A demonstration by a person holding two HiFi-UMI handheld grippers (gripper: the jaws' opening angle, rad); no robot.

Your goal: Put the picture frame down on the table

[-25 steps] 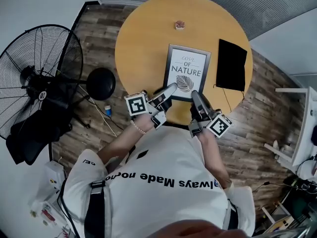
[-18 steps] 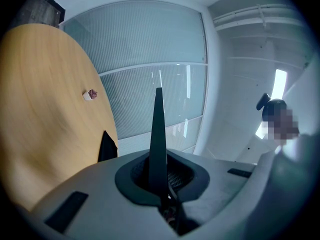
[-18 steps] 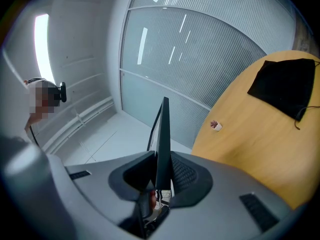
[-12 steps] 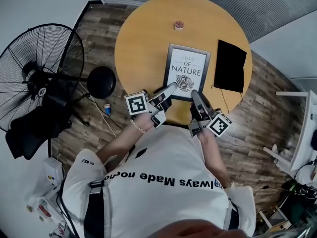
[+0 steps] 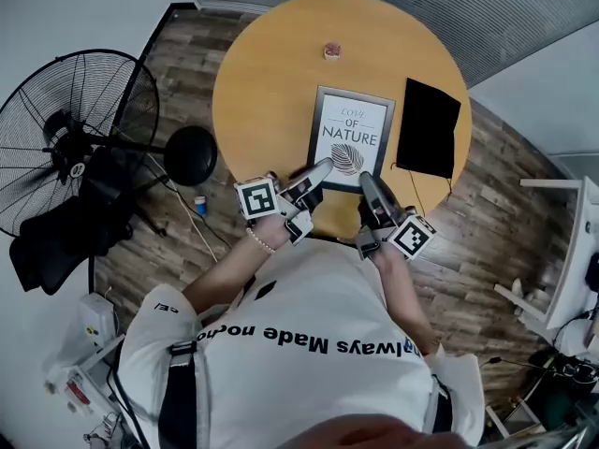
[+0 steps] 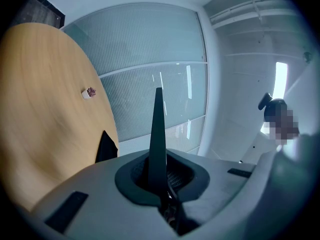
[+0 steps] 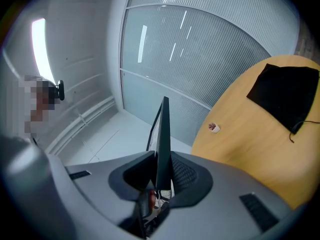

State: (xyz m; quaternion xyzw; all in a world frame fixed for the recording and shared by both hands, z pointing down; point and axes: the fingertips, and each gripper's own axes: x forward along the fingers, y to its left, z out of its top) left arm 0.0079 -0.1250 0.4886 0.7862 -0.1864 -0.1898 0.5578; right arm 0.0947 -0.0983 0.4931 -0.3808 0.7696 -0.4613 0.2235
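Head view: my left tongs [image 5: 323, 166] and right tongs [image 5: 367, 180] each clamp the near edge of the picture frame [image 5: 352, 131], holding it level over the table [image 5: 267, 82].

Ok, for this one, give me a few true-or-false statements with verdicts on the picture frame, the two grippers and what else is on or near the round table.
1. The left gripper and the right gripper are both shut on the picture frame. True.
2. In the head view the black cloth lies left of the frame. False: it lies to the frame's right.
3. A small object sits near the far edge of the table, apart from the frame. True.
4. The fan stands on the table. False: it stands on the floor, left of the table.
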